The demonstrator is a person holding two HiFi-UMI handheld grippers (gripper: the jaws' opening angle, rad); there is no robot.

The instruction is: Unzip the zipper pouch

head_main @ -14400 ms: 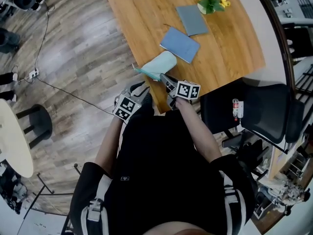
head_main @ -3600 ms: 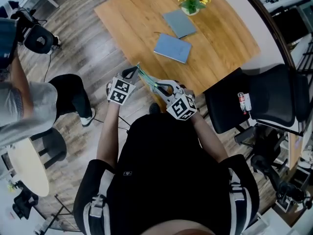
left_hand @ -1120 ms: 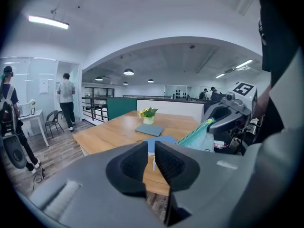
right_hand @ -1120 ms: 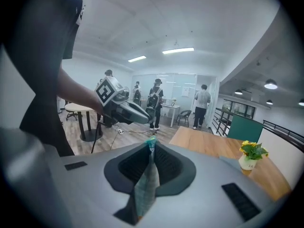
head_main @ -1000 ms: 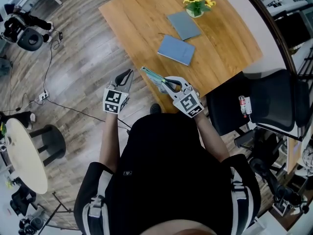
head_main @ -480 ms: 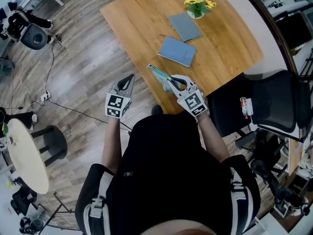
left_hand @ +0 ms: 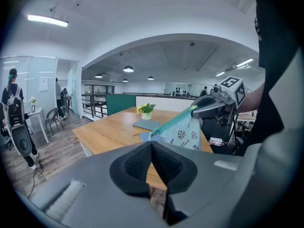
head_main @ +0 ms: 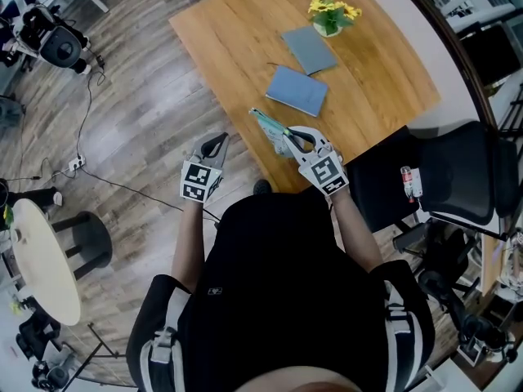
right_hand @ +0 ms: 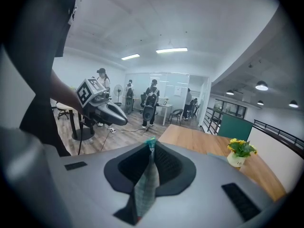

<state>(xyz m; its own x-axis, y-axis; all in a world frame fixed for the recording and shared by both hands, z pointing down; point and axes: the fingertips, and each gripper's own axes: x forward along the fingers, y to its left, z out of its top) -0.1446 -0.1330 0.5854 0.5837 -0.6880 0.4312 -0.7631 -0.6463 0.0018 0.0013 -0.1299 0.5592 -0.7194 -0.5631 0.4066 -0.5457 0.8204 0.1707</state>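
Observation:
The teal zipper pouch (head_main: pixel 265 123) with small printed figures hangs over the near table edge, with my right gripper (head_main: pixel 288 142) shut on one end of it. In the right gripper view the fabric (right_hand: pixel 145 186) is pinched between the pads, which are closed at the right gripper's tip (right_hand: pixel 151 148). My left gripper (head_main: pixel 216 143) is shut and empty, off to the left over the floor and apart from the pouch. In the left gripper view its closed jaws (left_hand: pixel 152 145) sit below the pouch (left_hand: pixel 184 131), whose zip edge slants up to the right gripper (left_hand: pixel 214 107).
The wooden table (head_main: pixel 237 39) bears two blue-grey notebooks (head_main: pixel 297 90) (head_main: pixel 310 49) and a pot of yellow flowers (head_main: pixel 330 15). A black office chair (head_main: pixel 441 182) stands right of the table. A cable (head_main: pixel 90 113) crosses the floor; a stool (head_main: pixel 78 239) and a round white table (head_main: pixel 33 260) stand left.
The left gripper's jaws have closed on nothing, and it has drifted a little down and right in the head view. The right gripper and the pouch have shifted slightly right.

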